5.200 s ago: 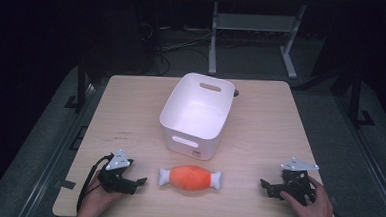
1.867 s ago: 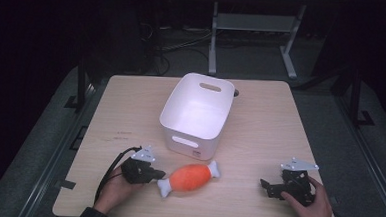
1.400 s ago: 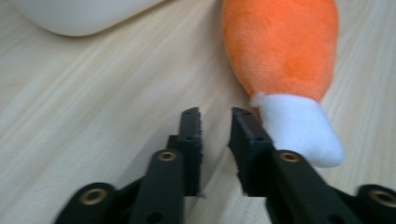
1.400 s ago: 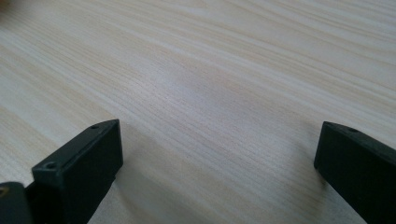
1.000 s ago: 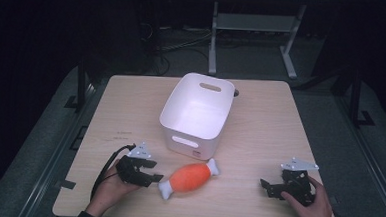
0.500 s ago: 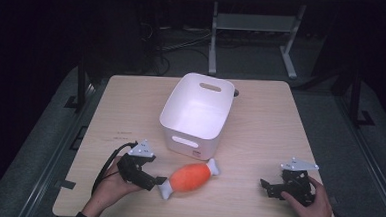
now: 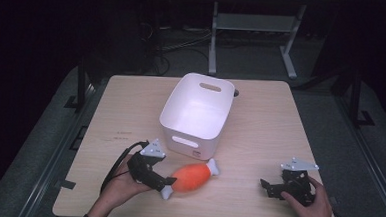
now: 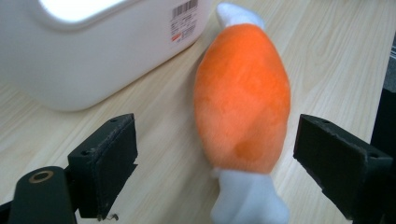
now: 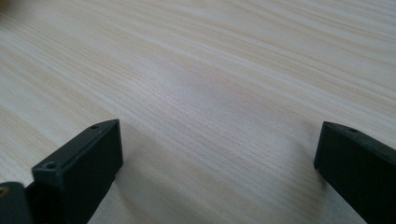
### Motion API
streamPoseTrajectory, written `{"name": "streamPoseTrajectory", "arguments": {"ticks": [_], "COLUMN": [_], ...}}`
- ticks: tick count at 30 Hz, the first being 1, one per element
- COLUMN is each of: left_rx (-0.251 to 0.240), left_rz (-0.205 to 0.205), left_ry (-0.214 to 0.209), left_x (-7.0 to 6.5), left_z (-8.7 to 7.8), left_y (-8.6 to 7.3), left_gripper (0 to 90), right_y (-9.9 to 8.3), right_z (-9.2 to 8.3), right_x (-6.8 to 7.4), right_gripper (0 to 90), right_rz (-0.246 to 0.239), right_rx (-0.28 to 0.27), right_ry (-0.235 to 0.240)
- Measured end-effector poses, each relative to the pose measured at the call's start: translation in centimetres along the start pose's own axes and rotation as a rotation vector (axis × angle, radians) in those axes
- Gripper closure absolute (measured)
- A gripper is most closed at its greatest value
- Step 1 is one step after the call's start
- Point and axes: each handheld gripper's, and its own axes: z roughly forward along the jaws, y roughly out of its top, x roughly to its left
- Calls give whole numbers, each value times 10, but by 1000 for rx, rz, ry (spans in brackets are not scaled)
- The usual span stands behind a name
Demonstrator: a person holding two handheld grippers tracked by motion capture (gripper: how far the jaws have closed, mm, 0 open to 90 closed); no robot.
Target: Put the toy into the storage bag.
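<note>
An orange plush drumstick [image 7: 191, 177] with white ends lies on the wooden table [image 7: 260, 122], just in front of a white plastic bin [image 7: 195, 113]. My left gripper [image 7: 163, 183] is at the toy's near white end, open, its jaws on either side of that end. In the left gripper view the plush drumstick [image 8: 243, 98] lies between the wide-apart black pads [image 8: 105, 161], with the bin's wall [image 8: 93, 51] at upper left. My right gripper [image 7: 269, 186] rests at the table's front right, open over bare wood [image 9: 210, 93].
The bin stands empty at the table's centre, with a cut-out handle facing me and a barcode label low on its wall. A metal stand [image 7: 255, 26] and cables sit on the dark floor beyond the far edge. Bare wood spans the table's left and right sides.
My left gripper moved from the table's front left up to the drumstick and pushed it askew, so its far end now points toward the bin. The right gripper stayed put.
</note>
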Motion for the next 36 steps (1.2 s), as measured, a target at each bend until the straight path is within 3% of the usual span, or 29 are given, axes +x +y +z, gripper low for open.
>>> {"name": "streamPoseTrajectory", "arguments": {"ticks": [24,36], "left_rx": [24,29], "left_rz": [34,45], "left_ry": [-29,-46], "left_x": [-18,-14], "left_z": [34,50], "left_y": [23,30], "left_gripper": [128,128], "right_y": [0,0], "right_z": [0,0], "right_x": [0,0], "right_gripper": [5,5], "right_rz": [0,1], "right_rx": [0,0], "right_ry": [0,0]}}
